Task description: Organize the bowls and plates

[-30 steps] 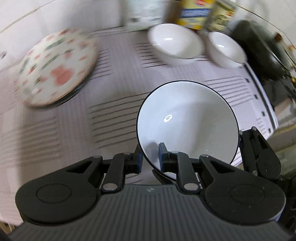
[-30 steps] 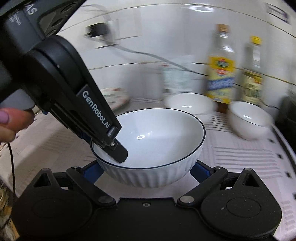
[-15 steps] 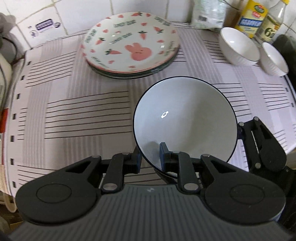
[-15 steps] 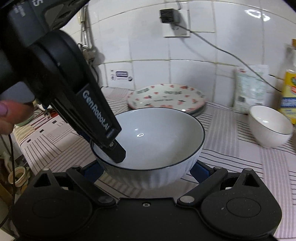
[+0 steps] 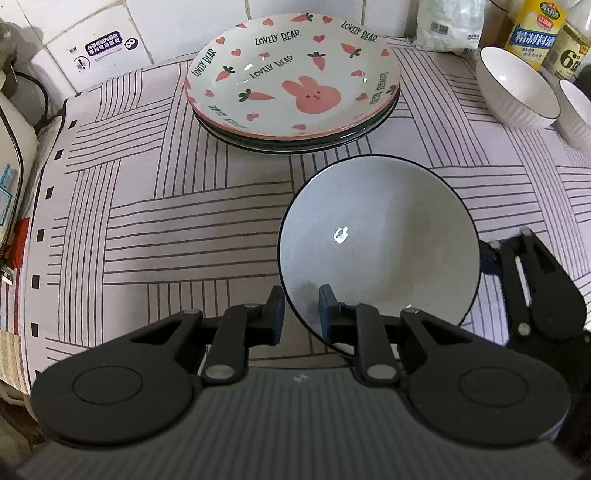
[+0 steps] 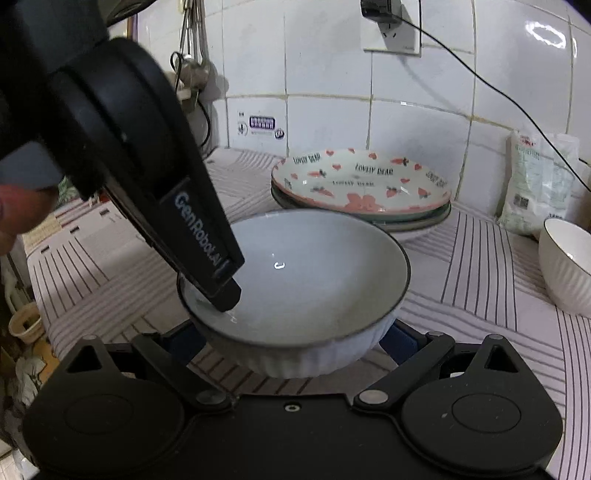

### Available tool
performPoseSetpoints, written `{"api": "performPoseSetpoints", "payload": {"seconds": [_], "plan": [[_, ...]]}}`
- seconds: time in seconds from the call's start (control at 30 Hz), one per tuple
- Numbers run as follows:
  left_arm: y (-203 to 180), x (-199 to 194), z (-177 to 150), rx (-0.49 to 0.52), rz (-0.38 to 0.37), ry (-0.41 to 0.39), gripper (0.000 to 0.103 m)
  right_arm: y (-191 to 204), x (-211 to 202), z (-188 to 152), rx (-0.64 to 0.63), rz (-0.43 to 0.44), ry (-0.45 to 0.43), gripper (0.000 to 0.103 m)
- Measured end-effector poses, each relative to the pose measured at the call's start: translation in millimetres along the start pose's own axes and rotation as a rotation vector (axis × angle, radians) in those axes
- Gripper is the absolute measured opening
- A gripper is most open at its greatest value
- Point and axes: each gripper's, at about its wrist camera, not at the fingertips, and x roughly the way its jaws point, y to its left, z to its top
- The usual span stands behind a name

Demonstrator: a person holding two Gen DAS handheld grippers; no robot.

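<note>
Bowl (image 5: 380,240) with the dark rim hangs just above the striped counter (image 5: 166,229), its near wall clamped between the left gripper's (image 5: 301,312) fingers, one pad inside, one outside. The right gripper's (image 6: 295,354) fingers stand apart, cradling the ribbed underside. Ahead of both fingers sits the bunny plate stack (image 5: 295,81); keep the rim level and lower together.

Three white bowls: one (image 5: 380,236) near the counter's (image 5: 166,229) front edge, two (image 5: 517,92) (image 5: 574,107) by its right edge. One stack of plates (image 5: 295,77) at the back. Two bottles (image 5: 535,26) (image 5: 570,51), one bag (image 5: 447,22).
</note>
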Motion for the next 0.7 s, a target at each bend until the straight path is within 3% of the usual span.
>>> {"api": "performPoseSetpoints", "payload": {"seconds": [0.2,0.4,0.7], "plan": [[3,-6,2,-0.004,0.003,0.000,0.019,-7,-28,-9,0.052,-0.029,0.004,0.100],[2,-30,8,0.003,-0.011,-0.055,0.019,-28,-65,-11,0.142,-0.047,-0.038,0.100],[-28,-60,41,0.066,-0.103,-0.127,0.021,-96,-112,-3,0.416,-0.127,-0.163,0.098]]}}
